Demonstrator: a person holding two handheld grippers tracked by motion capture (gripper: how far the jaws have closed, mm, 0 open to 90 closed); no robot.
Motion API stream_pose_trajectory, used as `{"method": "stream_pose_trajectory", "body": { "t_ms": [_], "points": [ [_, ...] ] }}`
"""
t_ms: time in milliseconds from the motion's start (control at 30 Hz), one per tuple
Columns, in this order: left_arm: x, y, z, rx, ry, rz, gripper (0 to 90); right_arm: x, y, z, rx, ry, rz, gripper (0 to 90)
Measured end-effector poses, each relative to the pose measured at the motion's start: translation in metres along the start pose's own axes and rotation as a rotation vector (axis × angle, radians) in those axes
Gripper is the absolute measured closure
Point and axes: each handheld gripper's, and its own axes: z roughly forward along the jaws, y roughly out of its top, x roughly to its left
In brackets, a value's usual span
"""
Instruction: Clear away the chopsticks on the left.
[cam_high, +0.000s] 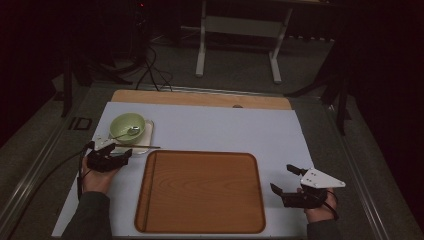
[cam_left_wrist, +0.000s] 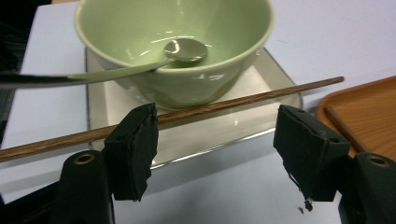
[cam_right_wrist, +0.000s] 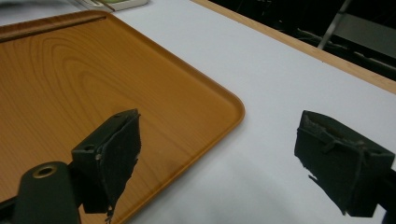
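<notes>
A pale green bowl (cam_high: 127, 124) with a metal spoon (cam_high: 131, 132) in it stands on a white square plate (cam_high: 148, 134) at the mat's far left. A wooden chopstick (cam_high: 142, 146) lies across the plate's front edge. My left gripper (cam_high: 121, 149) is open just in front of the plate. In the left gripper view its jaws (cam_left_wrist: 215, 135) stand wide apart before the chopstick (cam_left_wrist: 233, 101), the bowl (cam_left_wrist: 140, 23) and the spoon (cam_left_wrist: 184, 49), touching none. My right gripper (cam_high: 281, 177) is open and empty, right of the wooden tray (cam_high: 200, 192).
The bare tray (cam_right_wrist: 70, 79) takes up the middle front of the white mat (cam_high: 225, 125). A wooden table edge (cam_high: 200, 98) runs along the back. Beyond it are floor cables (cam_high: 150, 70) and a white stand (cam_high: 240, 30).
</notes>
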Motion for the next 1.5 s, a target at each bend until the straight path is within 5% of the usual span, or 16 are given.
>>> {"method": "stream_pose_trajectory", "body": {
  "t_ms": [133, 233, 700, 1033, 1500],
  "points": [
    [0.001, 0.001, 0.0, -0.011, 0.009, -0.008, 31.5, 0.0, 0.0, 0.0, 0.002, 0.0, 0.0, 14.1],
    [0.001, 0.004, 0.003, 0.014, 0.029, 0.031, 31.2, 0.0, 0.0, 0.001, 0.003, 0.0, -0.001, 14.1],
    [0.014, 0.006, 0.015, -0.007, 0.024, -0.02, 30.1, 0.0, 0.0, 0.001, 0.007, 0.001, -0.002, 14.1],
    [0.014, 0.005, 0.02, -0.017, 0.035, -0.01, 29.6, 0.0, 0.0, 0.001, 0.005, 0.0, -0.004, 14.1],
    [0.014, 0.004, 0.024, 0.065, 0.026, 0.026, 38.6, 0.0, 0.0, 0.001, 0.006, 0.0, -0.005, 14.1]
  ]
}}
